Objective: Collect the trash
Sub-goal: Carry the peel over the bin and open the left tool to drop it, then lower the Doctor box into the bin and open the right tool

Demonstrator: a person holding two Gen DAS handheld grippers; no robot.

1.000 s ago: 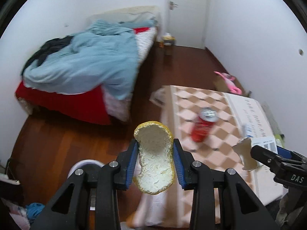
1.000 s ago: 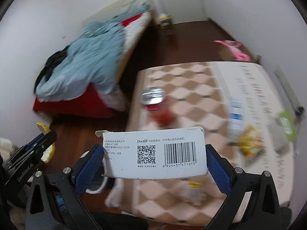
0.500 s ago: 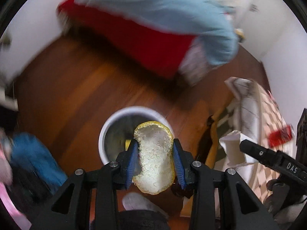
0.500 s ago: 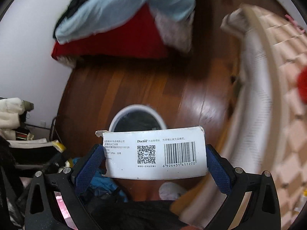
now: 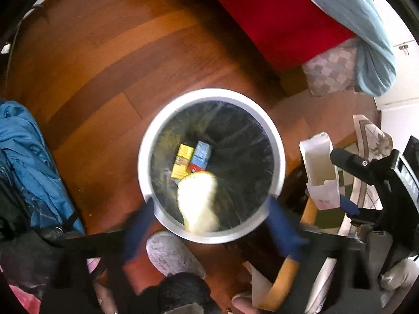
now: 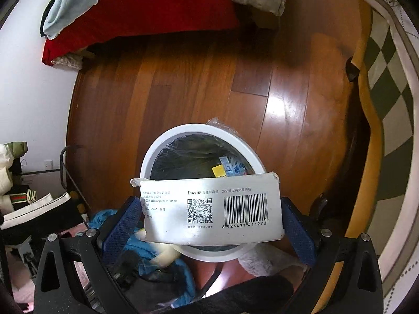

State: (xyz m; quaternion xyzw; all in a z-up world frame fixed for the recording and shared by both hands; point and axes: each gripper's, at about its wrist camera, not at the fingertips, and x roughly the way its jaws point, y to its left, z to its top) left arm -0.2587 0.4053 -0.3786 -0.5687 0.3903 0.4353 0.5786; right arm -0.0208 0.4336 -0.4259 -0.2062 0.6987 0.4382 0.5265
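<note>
The pale peel [image 5: 199, 204] hangs blurred over the mouth of the white bin [image 5: 277, 141], between the spread blue pads of the left gripper [image 5: 209, 225] and touching neither — jaws wide apart, holding nothing. Down in the bin's dark liner, at about 11 o'clock from the peel, lie a yellow carton [image 5: 182, 161] and a blue carton [image 5: 200, 154] side by side. At 3 o'clock from the bin, the right gripper [image 6: 210, 225] clamps a white box [image 6: 212, 209] by its two ends, barcode side facing the camera; in the right wrist view the box hovers over the near rim of the bin [image 6: 157, 144]. The bin stands on the wooden floor [image 5: 104, 60], with the bed's red cover [image 5: 275, 18] at 1 o'clock — and a blue garment [image 5: 28, 157] at 9 o'clock.
</note>
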